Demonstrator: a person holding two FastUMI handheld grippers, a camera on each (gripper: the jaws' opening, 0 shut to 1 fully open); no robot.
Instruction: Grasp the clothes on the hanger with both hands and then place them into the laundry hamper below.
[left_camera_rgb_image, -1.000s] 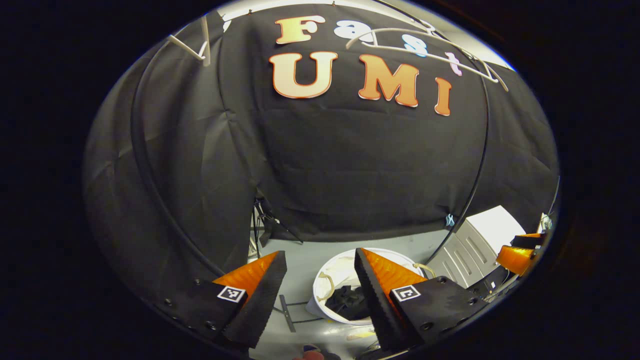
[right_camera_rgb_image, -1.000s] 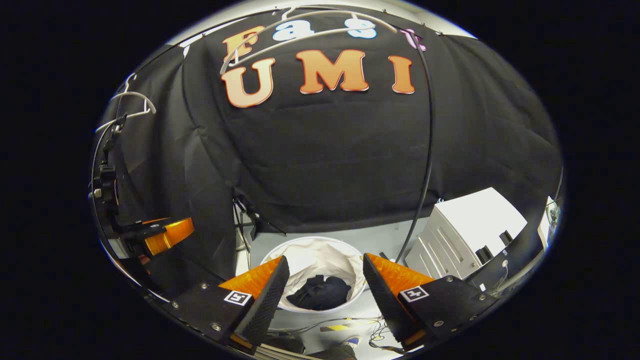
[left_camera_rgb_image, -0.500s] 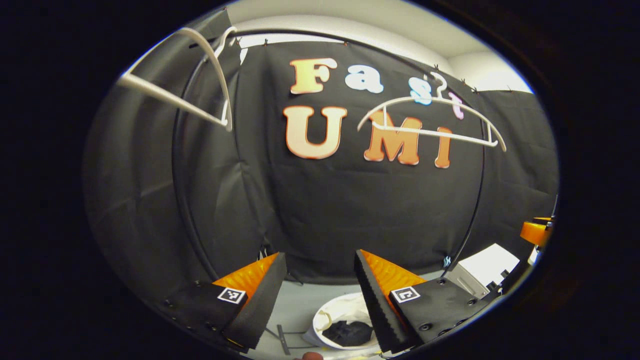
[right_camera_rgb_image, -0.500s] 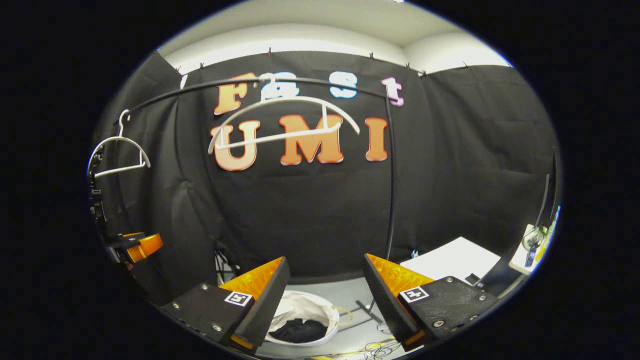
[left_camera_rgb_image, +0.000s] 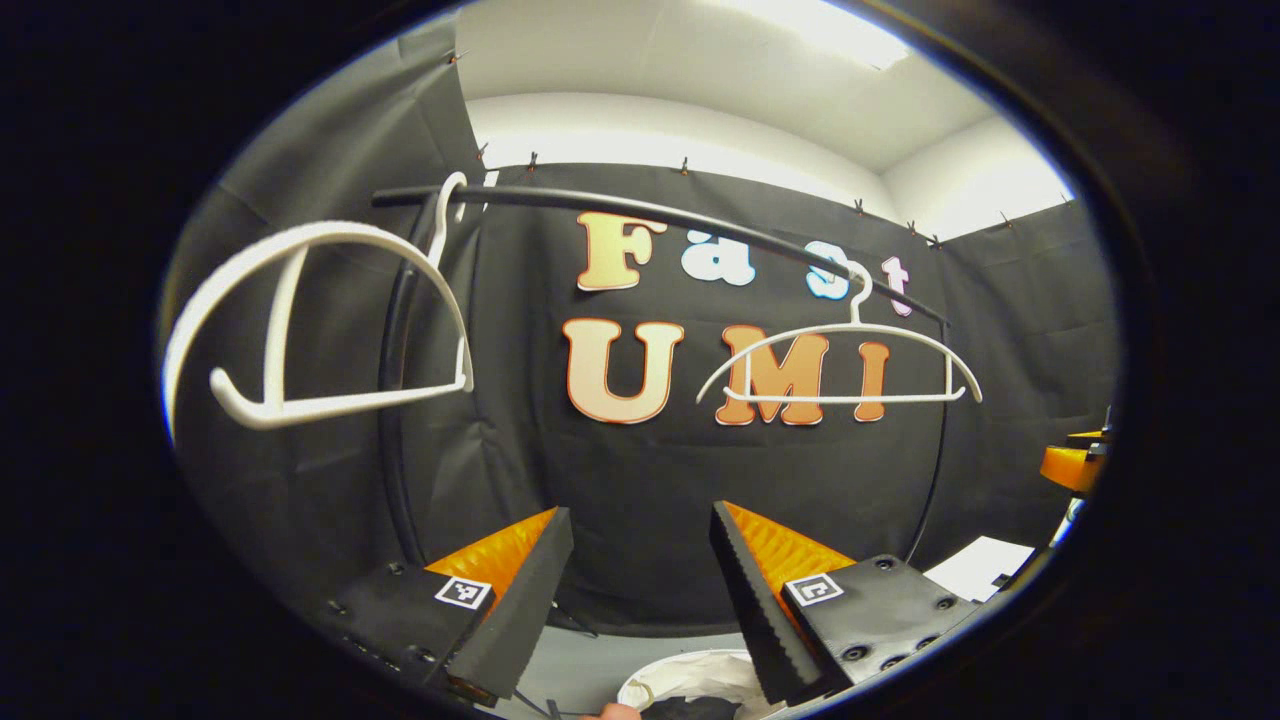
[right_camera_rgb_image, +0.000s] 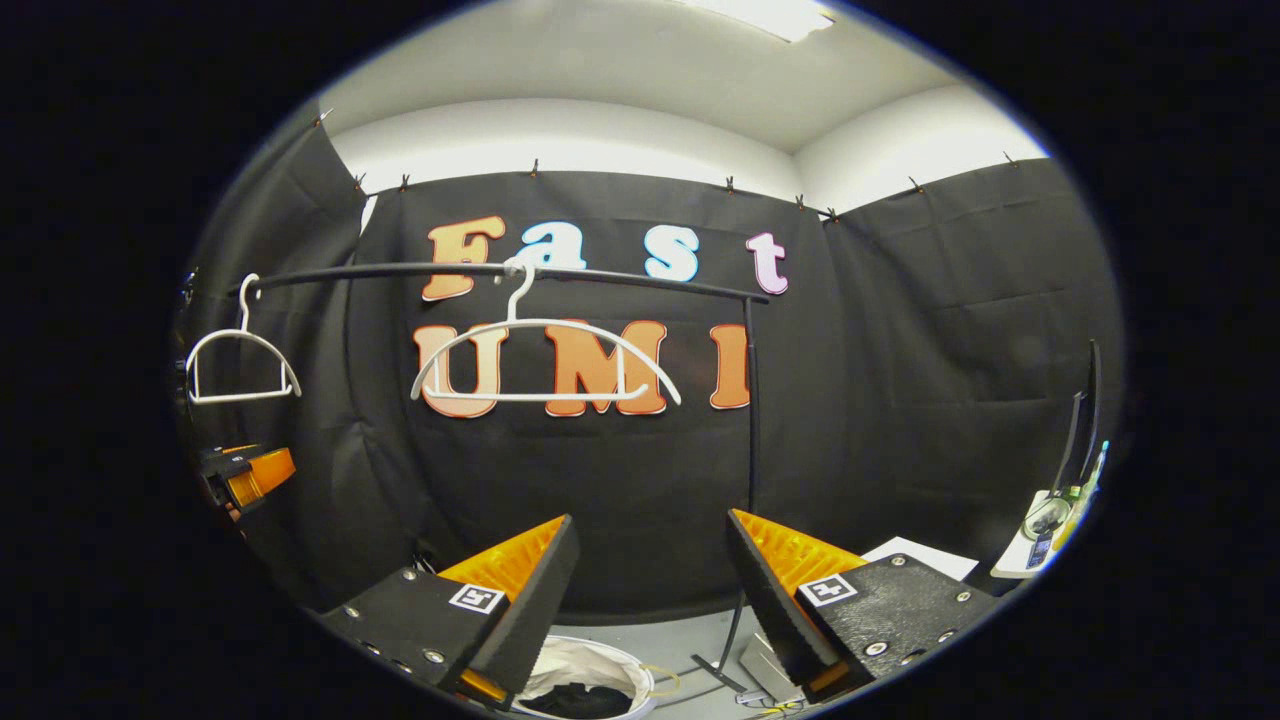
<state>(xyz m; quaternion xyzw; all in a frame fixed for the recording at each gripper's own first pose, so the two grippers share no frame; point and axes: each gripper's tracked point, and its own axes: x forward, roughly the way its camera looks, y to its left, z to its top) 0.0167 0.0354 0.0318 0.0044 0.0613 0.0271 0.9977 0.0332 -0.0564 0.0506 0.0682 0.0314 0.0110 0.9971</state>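
Behind the bare hangers (right_camera_rgb_image: 545, 360) I've raised both empty, wide-open grippers (left_camera_rgb_image: 632, 590) (right_camera_rgb_image: 648, 590); dark clothes (right_camera_rgb_image: 575, 700) sit in the hamper (right_camera_rgb_image: 600, 665).

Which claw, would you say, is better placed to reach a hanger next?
Left, probably: its open claw has a bare hanger looming close; from the right claw both hangers look farther off.

The left gripper (left_camera_rgb_image: 632, 535) ends in two wedge-shaped fingers with saw-toothed inner faces. Each sits on a flat dark plate held by round screws, and each plate carries a small square black-and-white marker. The right gripper (right_camera_rgb_image: 648, 540) is built the same way — ribbed wedge fingers, screwed plates, one square marker per side.
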